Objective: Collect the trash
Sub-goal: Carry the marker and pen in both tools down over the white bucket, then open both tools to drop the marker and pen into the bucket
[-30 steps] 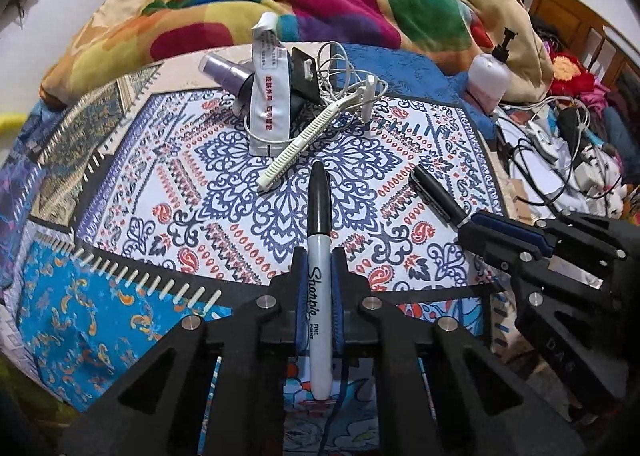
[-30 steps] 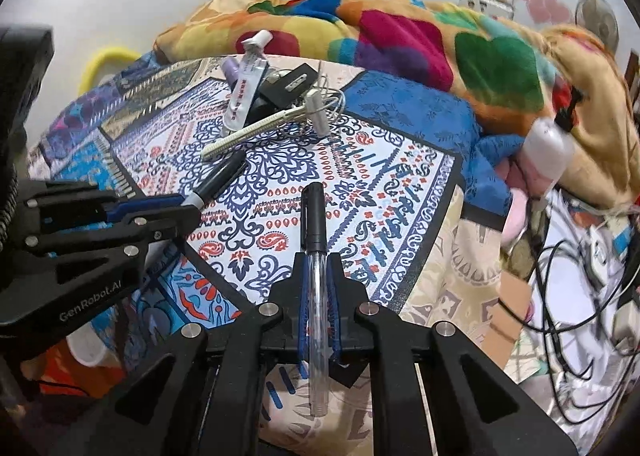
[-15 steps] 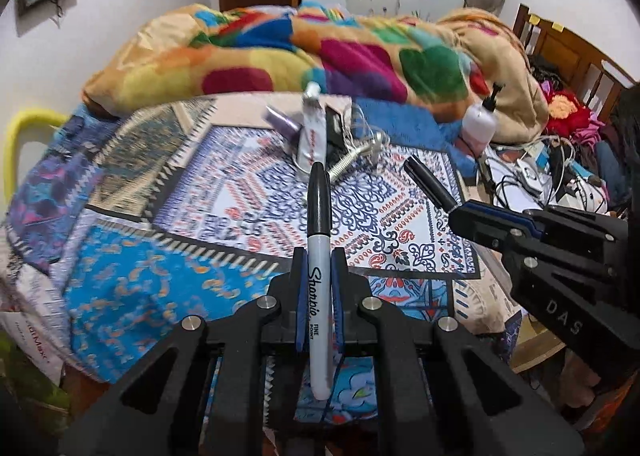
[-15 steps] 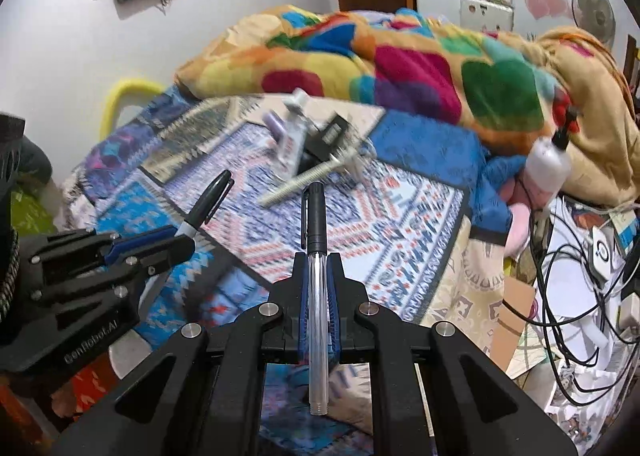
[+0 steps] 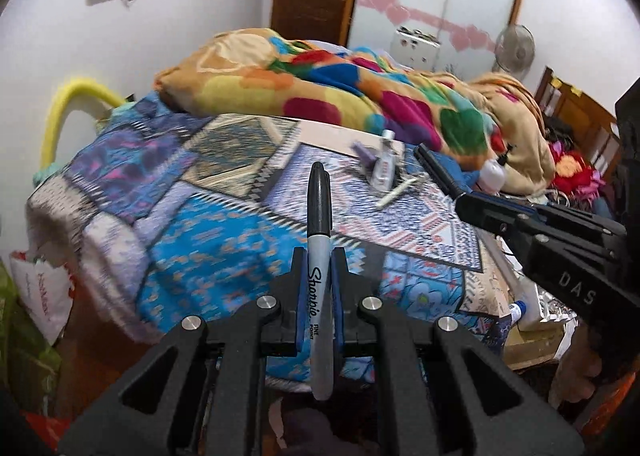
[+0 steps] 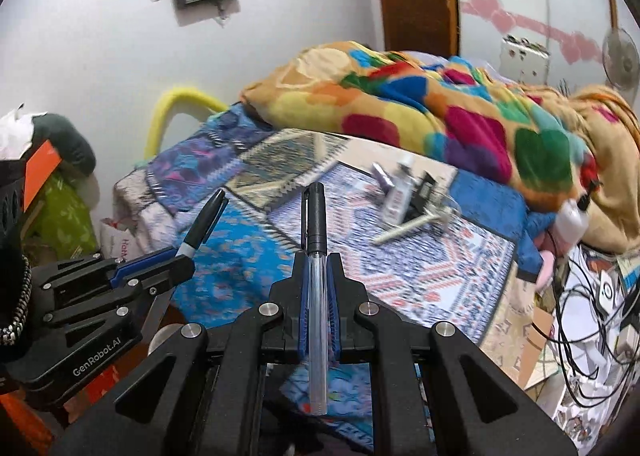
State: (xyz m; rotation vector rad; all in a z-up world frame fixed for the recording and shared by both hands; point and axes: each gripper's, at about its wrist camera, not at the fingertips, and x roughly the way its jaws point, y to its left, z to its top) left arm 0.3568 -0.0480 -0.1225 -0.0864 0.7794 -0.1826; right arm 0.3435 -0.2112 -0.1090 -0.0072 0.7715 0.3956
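My left gripper [image 5: 319, 256] is shut on a black Sharpie marker [image 5: 320, 248], held upright in front of the bed's near edge. It also shows at the left of the right wrist view [image 6: 176, 260]. My right gripper [image 6: 317, 260] is shut on a clear ballpoint pen with a black cap [image 6: 316, 240]. It shows at the right of the left wrist view [image 5: 468, 199]. Farther back on the patterned bedspread [image 5: 224, 240] lies a small pile: a white tube [image 5: 384, 167], a purple bottle [image 5: 362, 151], a white stick-like item [image 5: 400, 191] and a dark flat item [image 6: 424, 187].
A colourful blanket [image 5: 340, 95] is heaped at the back of the bed. A white pump bottle [image 6: 572, 215] and tangled cables [image 6: 592, 304] sit at the right. A white plastic bag [image 5: 44, 296] hangs at the left below the bed. A yellow curved tube [image 5: 68, 107] stands by the wall.
Both grippers have pulled back and up from the bed, still holding the marker and the pen. The pile of items now looks smaller and farther away.
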